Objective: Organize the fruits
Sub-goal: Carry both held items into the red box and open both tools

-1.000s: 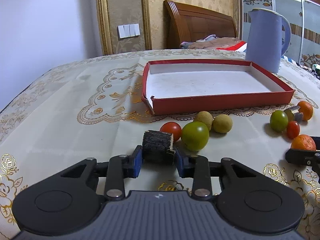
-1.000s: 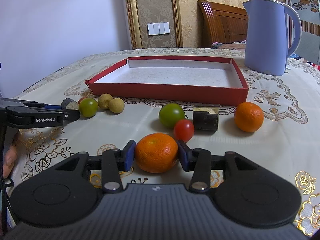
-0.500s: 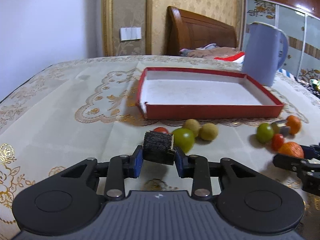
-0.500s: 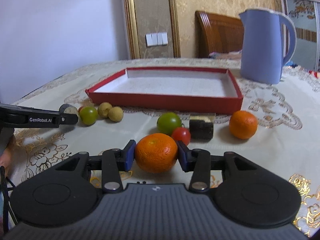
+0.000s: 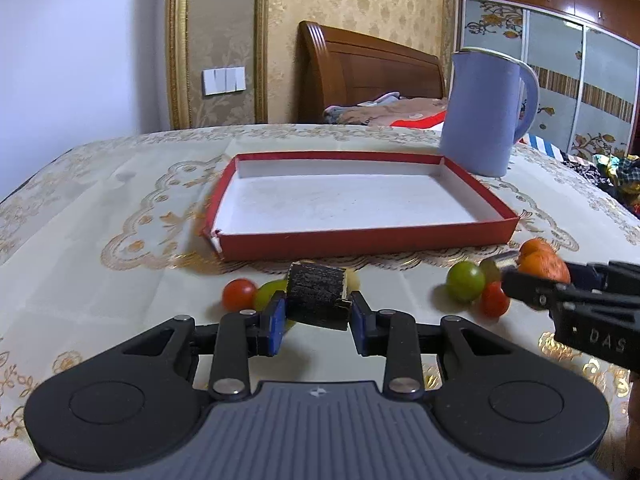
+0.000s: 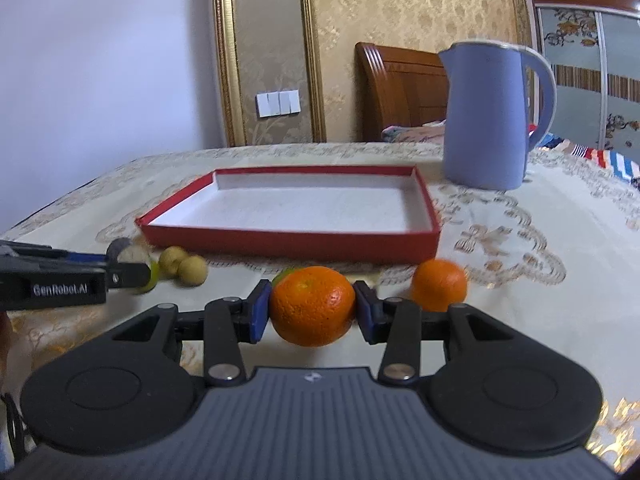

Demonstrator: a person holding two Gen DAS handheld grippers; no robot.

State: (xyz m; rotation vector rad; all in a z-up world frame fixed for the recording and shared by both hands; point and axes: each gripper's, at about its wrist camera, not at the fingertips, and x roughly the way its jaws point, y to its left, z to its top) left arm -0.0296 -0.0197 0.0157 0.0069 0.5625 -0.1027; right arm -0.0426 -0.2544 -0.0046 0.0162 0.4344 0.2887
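My left gripper [image 5: 318,316] is shut on a dark chunk [image 5: 318,296] with a pale cut end, held just above the cloth in front of the red tray [image 5: 360,238]. A red tomato [image 5: 239,294] and a green tomato [image 5: 269,292] lie behind its left pad. My right gripper [image 6: 313,314] is shut on an orange [image 6: 313,304], also off the table. In the left wrist view the right gripper [image 5: 548,274] with its orange [image 5: 540,264] shows at the right. In the right wrist view the left gripper [image 6: 116,266] shows at the left.
A blue kettle [image 6: 486,120] stands behind the tray's right corner [image 6: 424,236]. A second orange [image 6: 439,285], two longans [image 6: 184,266], a green tomato [image 5: 465,281] and a red tomato [image 5: 494,300] lie loose on the cloth. A bed headboard is beyond the table.
Both grippers have risen off the cloth with their loads. The left one moved up and toward the tray with the dark chunk. The right one's orange now hides the fruit behind it.
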